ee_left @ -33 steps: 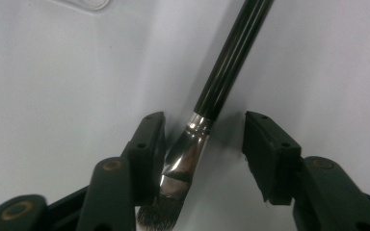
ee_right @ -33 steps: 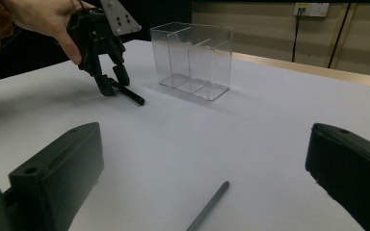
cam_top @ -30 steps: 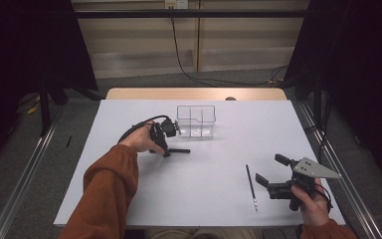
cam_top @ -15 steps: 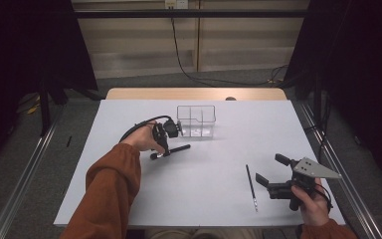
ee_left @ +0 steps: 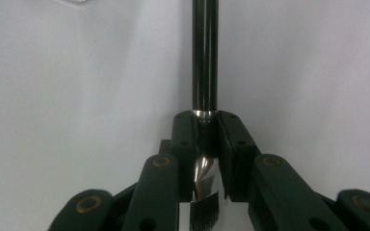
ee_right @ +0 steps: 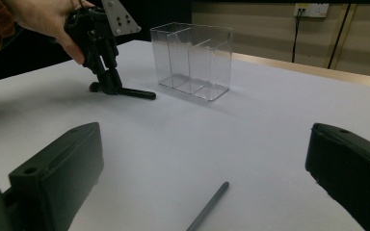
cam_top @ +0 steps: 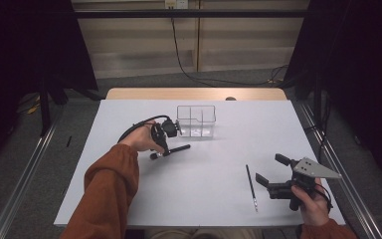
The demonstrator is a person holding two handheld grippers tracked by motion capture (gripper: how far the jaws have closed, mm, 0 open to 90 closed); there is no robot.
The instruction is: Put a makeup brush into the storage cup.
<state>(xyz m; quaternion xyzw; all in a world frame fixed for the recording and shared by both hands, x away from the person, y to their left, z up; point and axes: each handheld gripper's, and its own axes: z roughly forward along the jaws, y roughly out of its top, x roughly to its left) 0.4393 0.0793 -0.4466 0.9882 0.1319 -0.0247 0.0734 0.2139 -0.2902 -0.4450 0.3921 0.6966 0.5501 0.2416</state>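
High view shows the black pen [cam_top: 171,150] lying on the white table [cam_top: 219,199], clamped by the left gripper [cam_top: 160,147], whose jaws have just been closing on it. Just beyond stands a clear plastic organizer [cam_top: 196,120] with 3 compartments. Well apart, a grey pencil [cam_top: 251,186] lies beside the right gripper [cam_top: 271,173], its jaws spread wide around nothing.
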